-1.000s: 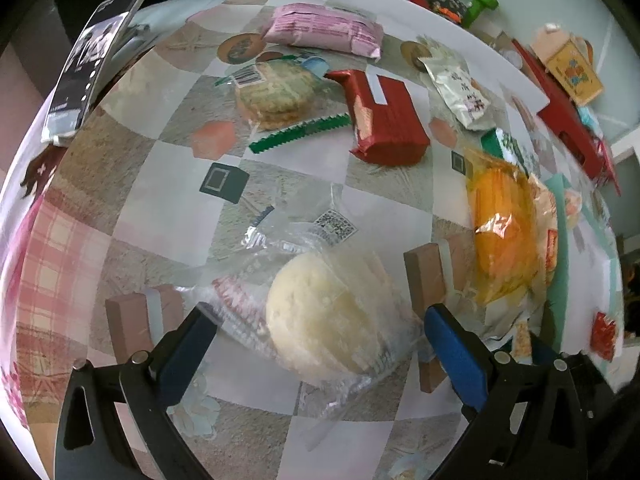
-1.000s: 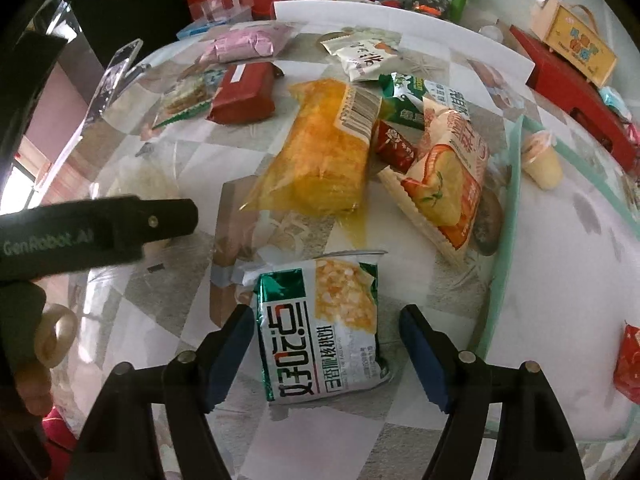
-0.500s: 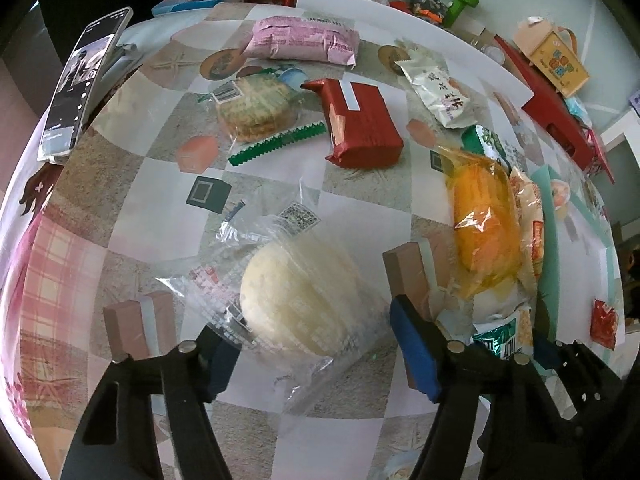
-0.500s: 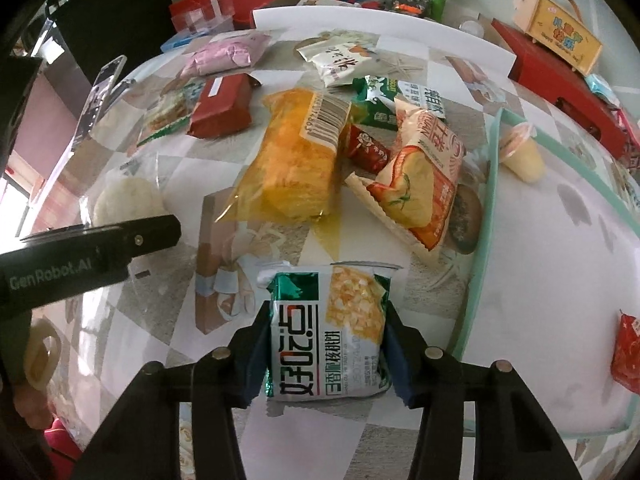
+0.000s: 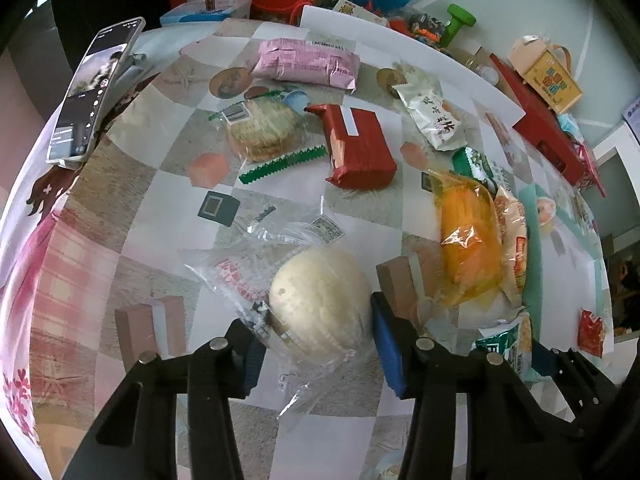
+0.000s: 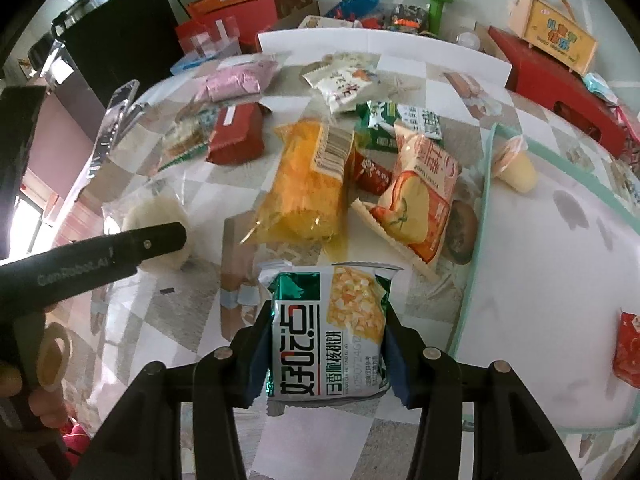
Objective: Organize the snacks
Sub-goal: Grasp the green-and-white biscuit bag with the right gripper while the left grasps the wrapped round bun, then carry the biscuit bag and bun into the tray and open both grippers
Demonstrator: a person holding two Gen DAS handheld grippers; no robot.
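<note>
Snacks sit between both pairs of your jaws: your left gripper (image 5: 316, 344) is closing on the pale bun in clear wrap (image 5: 320, 304), pads touching it, and your right gripper (image 6: 326, 354) clamps the green-and-white packet (image 6: 330, 332), both above the tabletop's (image 5: 168, 200) near edge.

Bun wrapper (image 5: 256, 264): clear, crinkled plastic film. Green snack packet (image 6: 328, 332): glossy foil. Tablecloth (image 5: 160, 200): smooth, printed.
</note>
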